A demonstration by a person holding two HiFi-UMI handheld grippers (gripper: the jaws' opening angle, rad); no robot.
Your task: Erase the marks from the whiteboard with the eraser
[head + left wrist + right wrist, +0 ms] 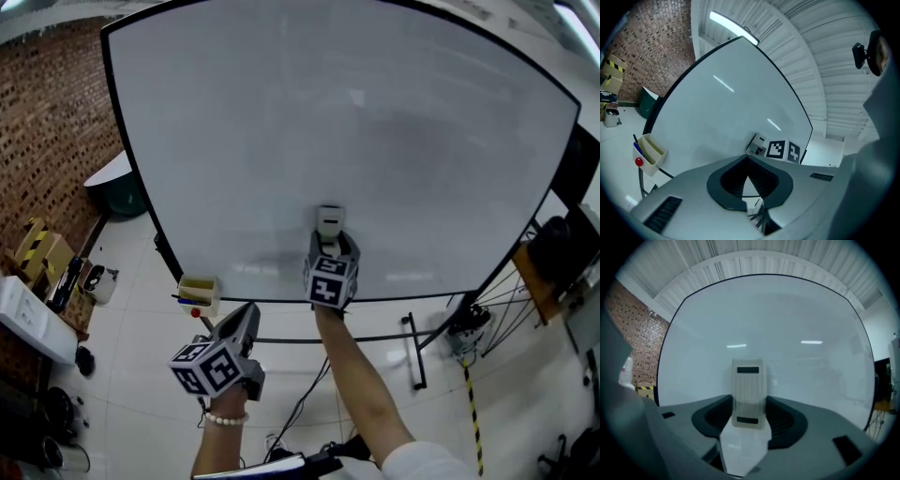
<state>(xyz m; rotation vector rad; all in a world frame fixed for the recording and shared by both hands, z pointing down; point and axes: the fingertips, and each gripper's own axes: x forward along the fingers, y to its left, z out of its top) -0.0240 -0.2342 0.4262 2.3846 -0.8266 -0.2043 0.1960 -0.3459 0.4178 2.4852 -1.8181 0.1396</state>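
The whiteboard [281, 141] lies open; a pen tray [199, 292] juts at its lower-left.

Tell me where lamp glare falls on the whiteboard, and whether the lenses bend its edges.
Head view: the whiteboard has edges that bow outward strongly, and its glare is only faint. Left gripper view: two bright lamp streaks on the board, dark corners. Right gripper view: two short streaks above the eraser, which looks slightly soft.
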